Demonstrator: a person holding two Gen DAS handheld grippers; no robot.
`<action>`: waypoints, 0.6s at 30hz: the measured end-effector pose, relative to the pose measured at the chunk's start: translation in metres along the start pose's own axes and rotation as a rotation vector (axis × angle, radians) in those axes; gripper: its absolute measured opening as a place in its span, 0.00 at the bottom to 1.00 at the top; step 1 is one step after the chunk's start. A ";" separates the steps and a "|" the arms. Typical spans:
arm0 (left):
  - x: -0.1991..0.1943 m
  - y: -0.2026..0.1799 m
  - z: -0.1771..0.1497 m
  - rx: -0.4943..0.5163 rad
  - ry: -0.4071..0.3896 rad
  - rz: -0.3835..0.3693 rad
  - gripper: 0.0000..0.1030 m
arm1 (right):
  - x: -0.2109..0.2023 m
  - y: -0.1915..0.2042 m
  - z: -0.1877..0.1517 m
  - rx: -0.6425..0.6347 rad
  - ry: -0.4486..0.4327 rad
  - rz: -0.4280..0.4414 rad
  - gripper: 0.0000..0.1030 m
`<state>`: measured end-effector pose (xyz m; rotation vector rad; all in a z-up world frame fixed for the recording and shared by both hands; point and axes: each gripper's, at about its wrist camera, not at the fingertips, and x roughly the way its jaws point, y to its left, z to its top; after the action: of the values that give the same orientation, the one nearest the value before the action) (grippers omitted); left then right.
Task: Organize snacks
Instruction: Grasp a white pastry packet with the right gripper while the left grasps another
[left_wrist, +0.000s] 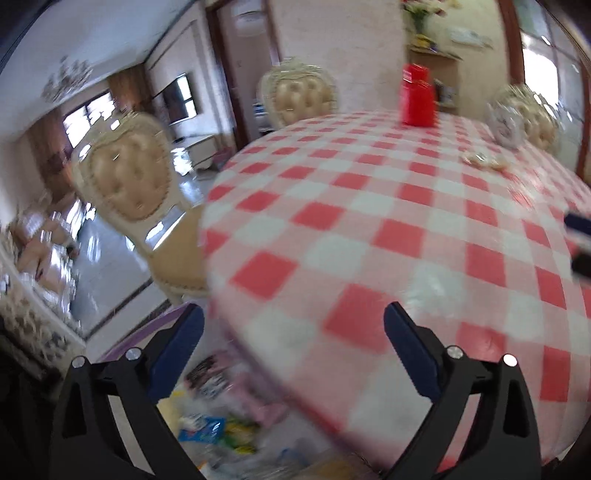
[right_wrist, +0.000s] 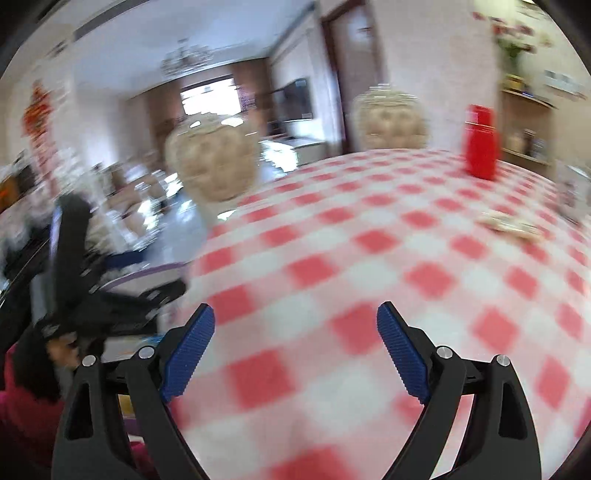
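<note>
While over table (right_wrist: 369, 236), both grippers (spread)

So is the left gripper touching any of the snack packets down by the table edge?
Apart. The left wrist view shows the left gripper open and empty, with the snack packets lying blurred below.

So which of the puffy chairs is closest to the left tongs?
The cream tufted chair at the table's left edge; the other chair stands beyond the far side.
</note>
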<state>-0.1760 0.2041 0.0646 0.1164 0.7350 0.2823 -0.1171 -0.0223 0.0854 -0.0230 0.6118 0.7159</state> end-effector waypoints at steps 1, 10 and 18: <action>0.003 -0.014 0.004 0.030 0.004 -0.007 0.95 | -0.004 -0.021 0.000 0.032 -0.003 -0.028 0.84; 0.034 -0.136 0.036 0.273 0.021 -0.065 0.95 | -0.019 -0.149 -0.023 0.283 -0.020 -0.110 0.84; 0.065 -0.221 0.075 0.379 0.017 -0.127 0.95 | -0.019 -0.194 -0.039 0.442 -0.012 -0.192 0.84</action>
<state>-0.0327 0.0111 0.0334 0.4250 0.8031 0.0203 -0.0284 -0.1906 0.0277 0.3273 0.7351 0.3840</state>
